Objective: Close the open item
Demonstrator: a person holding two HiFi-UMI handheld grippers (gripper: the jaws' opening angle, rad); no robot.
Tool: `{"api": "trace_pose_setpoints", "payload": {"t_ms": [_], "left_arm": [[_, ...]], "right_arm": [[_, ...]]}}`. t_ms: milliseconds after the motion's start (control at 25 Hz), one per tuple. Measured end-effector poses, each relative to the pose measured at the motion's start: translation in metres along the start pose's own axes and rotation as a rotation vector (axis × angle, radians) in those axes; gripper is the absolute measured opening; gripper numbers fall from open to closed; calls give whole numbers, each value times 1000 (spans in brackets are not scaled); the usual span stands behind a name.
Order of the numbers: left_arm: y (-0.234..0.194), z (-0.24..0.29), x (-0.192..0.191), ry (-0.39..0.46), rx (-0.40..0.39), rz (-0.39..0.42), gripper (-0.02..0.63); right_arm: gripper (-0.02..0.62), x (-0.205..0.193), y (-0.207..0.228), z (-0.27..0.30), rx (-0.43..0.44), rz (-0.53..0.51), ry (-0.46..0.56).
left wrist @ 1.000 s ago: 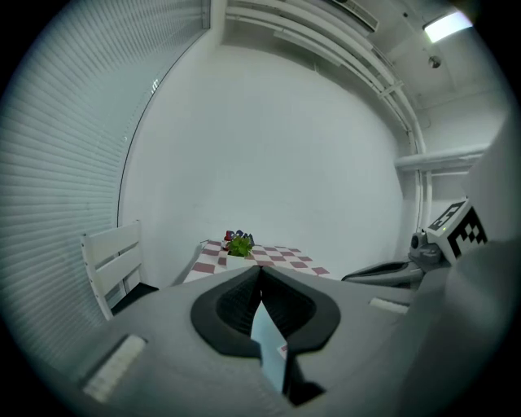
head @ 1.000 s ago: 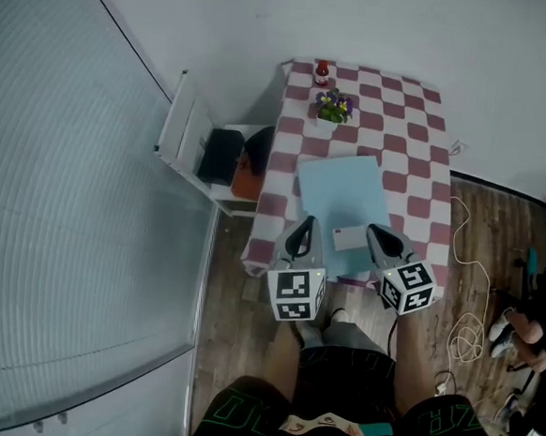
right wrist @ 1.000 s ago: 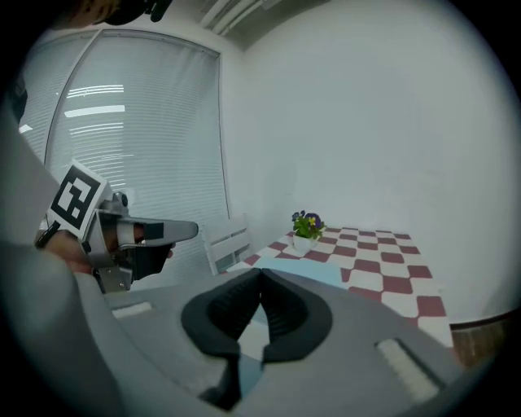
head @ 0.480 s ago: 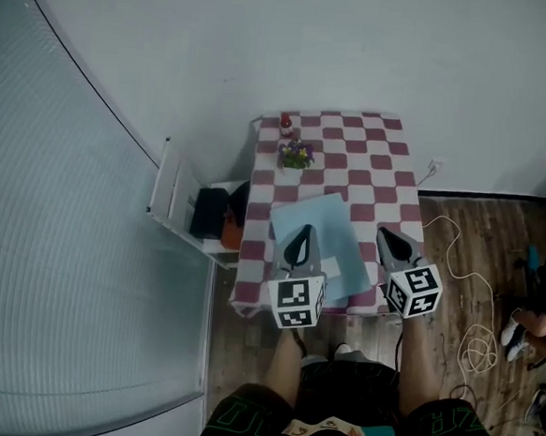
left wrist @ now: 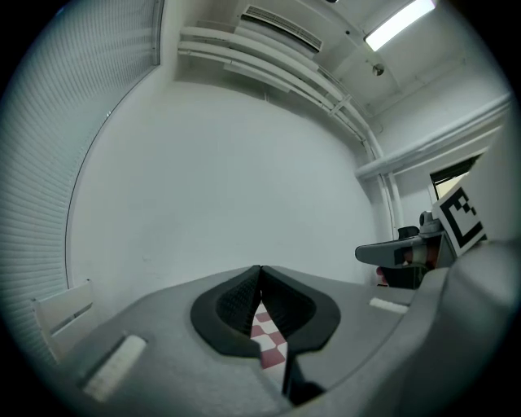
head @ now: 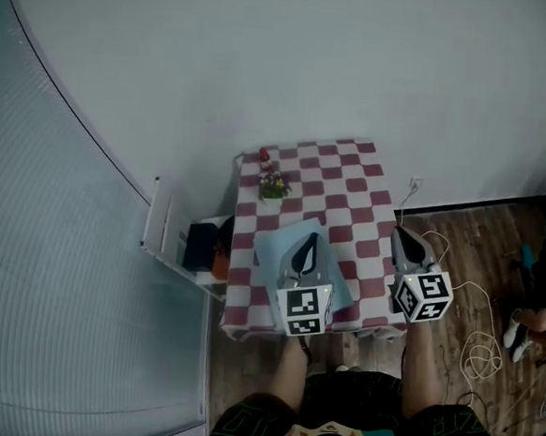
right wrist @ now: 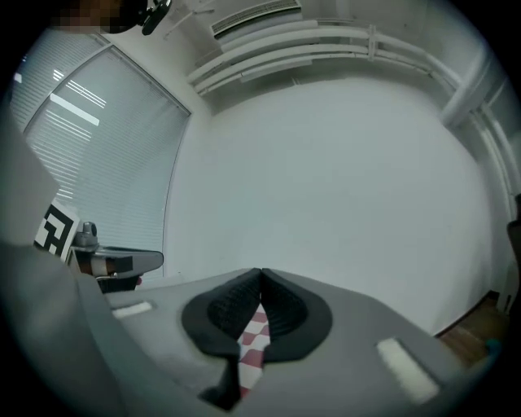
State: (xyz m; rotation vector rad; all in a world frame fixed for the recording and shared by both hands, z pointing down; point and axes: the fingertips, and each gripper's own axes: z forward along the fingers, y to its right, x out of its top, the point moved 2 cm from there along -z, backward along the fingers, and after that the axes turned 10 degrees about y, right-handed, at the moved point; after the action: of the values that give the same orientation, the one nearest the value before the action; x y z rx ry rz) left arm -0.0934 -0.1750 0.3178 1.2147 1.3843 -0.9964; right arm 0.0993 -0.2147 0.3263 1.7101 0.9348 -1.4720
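left gripper [head: 311,240]: jaws clenched, nothing between them; raised over the near tabletop.
right gripper [head: 401,238]: jaws clenched, empty; near the tabletop's right edge.
light blue flat item [head: 272,255]: flat on the checkered tabletop [head: 350,195], near-left part, partly behind the left gripper.
flower pot [head: 273,186]: far-left corner.

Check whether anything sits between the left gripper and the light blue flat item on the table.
Nothing visible does. In the head view the left gripper, jaws shut, shows over the light blue flat item. The flower pot and red bottle stand at the far end of the table, clear of both.
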Motion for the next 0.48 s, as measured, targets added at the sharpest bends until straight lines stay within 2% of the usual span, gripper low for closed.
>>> {"api": "trace_pose_setpoints", "payload": {"t_ms": [320,480], "left_arm": [[-3,-5,0,-16,57,68,9],[-7,-6,-7,-37,74,66,9]], "right_arm": [[3,6,12,-5,-21,-35,11],[3,4,14,-4,-39,-71,-15]]}}
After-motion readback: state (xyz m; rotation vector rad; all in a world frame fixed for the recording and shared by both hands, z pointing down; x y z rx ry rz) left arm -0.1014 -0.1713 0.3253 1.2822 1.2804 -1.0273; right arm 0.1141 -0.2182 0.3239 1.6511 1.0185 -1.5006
